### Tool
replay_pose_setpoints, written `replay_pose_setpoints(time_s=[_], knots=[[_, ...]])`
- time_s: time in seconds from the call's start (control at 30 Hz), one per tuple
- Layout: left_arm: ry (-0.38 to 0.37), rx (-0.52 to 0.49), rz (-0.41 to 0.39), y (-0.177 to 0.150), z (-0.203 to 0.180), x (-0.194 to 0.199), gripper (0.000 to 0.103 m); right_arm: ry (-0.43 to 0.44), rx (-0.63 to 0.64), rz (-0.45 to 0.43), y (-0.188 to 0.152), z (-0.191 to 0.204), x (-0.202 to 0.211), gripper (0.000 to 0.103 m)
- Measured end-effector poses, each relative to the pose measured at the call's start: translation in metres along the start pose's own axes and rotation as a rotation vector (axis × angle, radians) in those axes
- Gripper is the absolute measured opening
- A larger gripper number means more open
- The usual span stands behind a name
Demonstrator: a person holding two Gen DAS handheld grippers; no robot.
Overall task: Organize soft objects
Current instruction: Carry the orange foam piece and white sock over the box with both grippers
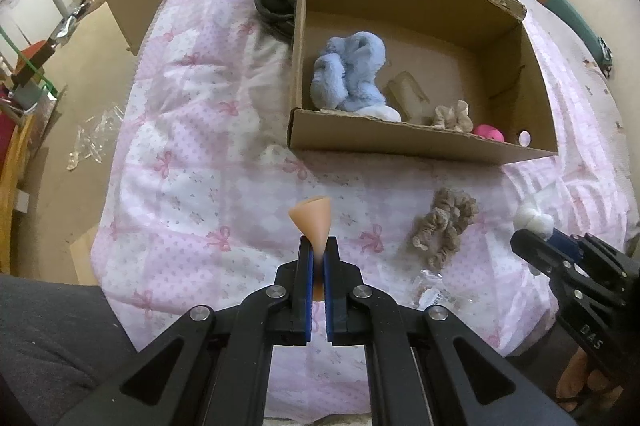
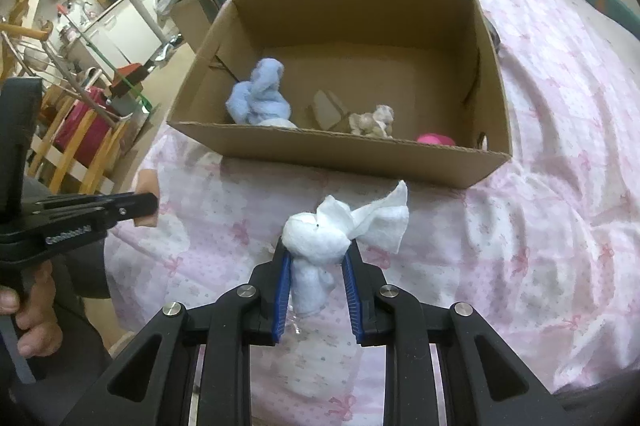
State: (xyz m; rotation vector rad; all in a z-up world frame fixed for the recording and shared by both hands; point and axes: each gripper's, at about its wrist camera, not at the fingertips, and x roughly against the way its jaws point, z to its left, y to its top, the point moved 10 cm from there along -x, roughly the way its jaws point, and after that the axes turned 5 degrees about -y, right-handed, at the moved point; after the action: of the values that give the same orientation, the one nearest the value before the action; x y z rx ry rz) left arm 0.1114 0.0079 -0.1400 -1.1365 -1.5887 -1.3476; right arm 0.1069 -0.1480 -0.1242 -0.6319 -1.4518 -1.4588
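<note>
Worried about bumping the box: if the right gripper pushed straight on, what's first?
Probably the pink bedspread, short of the cardboard box; the right gripper, holding the white cloth bundle, points steeply down. Depth is unclear.

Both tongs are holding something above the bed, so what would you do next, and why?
Probably carry the right tongs forward over the box and let go. They clamp a white cloth bundle just short of its near wall, and soft things like the blue plush already lie inside. The left tongs pinch a peach sponge, which could follow.
</note>
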Motion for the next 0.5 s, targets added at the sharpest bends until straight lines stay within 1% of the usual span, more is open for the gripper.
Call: replay_pose_setpoints(time_s=[0.2,0.27,0.3,0.4,0.5], knots=[[0.037,-0.015,-0.014,0.002,0.002,0.0,0.004,0.021,0.01,-0.01,0.003,0.007,-0.001,0.026],[0.038,-0.015,-0.025,0.003,0.003,0.002,0.004,0.03,0.015,-0.011,0.004,0.009,-0.002,0.026],[0.032,-0.013,-0.032,0.004,0.003,0.005,0.004,0.035,0.014,-0.012,0.004,0.01,-0.002,0.026],[-0.019,0.022,-0.041,0.008,0.001,0.013,0.004,0.058,0.001,-0.035,0.009,0.012,0.004,0.026],[-0.032,0.029,-0.09,0.021,-0.001,0.029,0.004,0.091,-0.028,-0.076,0.017,0.011,0.016,0.026]])
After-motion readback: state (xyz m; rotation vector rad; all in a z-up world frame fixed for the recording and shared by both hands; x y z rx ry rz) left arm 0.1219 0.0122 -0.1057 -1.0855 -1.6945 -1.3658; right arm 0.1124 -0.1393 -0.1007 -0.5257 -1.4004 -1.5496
